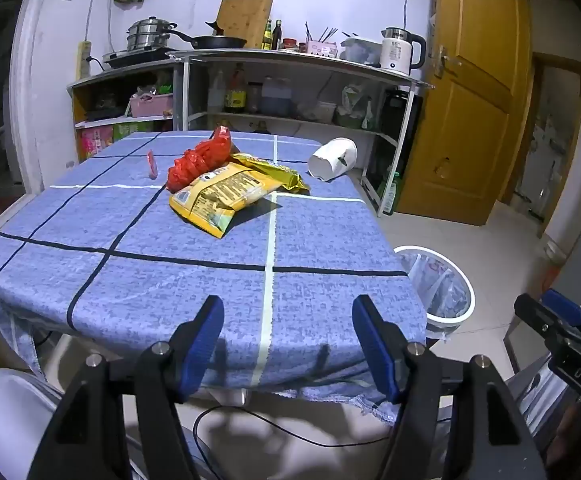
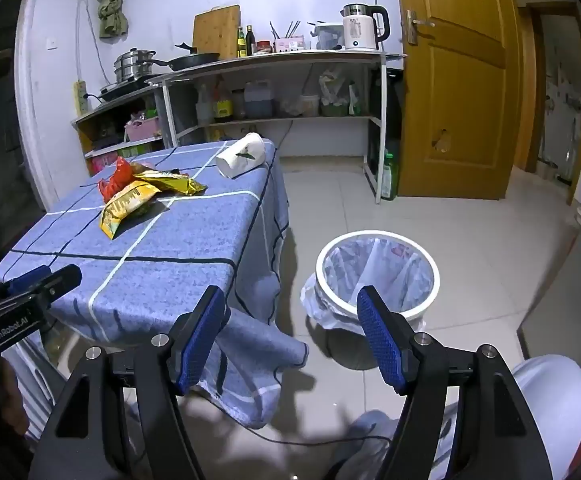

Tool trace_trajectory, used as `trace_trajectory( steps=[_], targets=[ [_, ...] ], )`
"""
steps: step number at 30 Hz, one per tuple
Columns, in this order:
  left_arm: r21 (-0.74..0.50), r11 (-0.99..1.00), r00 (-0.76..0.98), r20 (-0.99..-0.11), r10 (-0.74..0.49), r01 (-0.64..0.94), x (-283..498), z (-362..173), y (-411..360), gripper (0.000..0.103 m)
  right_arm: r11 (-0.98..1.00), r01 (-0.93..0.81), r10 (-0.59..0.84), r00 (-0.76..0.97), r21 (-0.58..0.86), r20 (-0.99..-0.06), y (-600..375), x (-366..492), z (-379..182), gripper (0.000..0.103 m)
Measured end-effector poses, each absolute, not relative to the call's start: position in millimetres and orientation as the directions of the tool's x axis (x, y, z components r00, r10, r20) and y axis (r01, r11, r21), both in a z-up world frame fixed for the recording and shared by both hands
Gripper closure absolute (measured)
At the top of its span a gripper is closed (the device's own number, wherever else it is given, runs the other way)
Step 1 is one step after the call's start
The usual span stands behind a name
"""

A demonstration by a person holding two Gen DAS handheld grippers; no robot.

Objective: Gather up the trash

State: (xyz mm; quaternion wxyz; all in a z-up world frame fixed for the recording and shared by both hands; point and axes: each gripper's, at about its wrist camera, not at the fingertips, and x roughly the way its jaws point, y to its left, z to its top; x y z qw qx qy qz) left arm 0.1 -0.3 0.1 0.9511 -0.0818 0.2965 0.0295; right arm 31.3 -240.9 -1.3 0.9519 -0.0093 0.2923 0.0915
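From my left claw [image 1: 288, 346], spread wide with nothing in it, I see snack bags [image 1: 220, 194] and a tipped paper cup [image 1: 332, 159] on the table [image 1: 130, 280], and from my right claw [image 2: 290, 336], also spread, the trash bin [image 2: 376, 276] on the floor holds just its plastic liner.

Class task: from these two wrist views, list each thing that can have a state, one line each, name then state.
left gripper: open, holding nothing
right gripper: open, holding nothing
paper cup: tipped on its side on the table
yellow snack bag: lying flat, crumpled
red wrapper: crumpled, beside the yellow bag
trash bin: upright on the floor, lined with a bag
door: ajar
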Motion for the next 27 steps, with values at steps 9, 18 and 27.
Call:
trace_trajectory(
  steps=[9, 18, 27],
  targets=[
    [-0.125, 0.986, 0.828, -0.561, 0.020, -0.108, 0.3, -2.9, -7.3, 0.034, 0.983, -0.181, 0.170, 0.811, 0.035, -0.560, -240.1, 32.8, -2.6, 0.034],
    [-0.120, 0.988, 0.822, -0.569, 0.008, -0.092, 1.5, -1.1, -7.4, 0.034, 0.982, -0.184, 0.174, 0.808, 0.039, -0.562, -240.3, 34.5, -3.7, 0.034],
    [-0.118, 0.989, 0.822, -0.570, 0.007, -0.091, 1.8, -1.2, -7.0, 0.034, 0.983, -0.178, 0.171, 0.810, 0.041, -0.561, -240.6, 34.8, -6.0, 0.034]
  ],
)
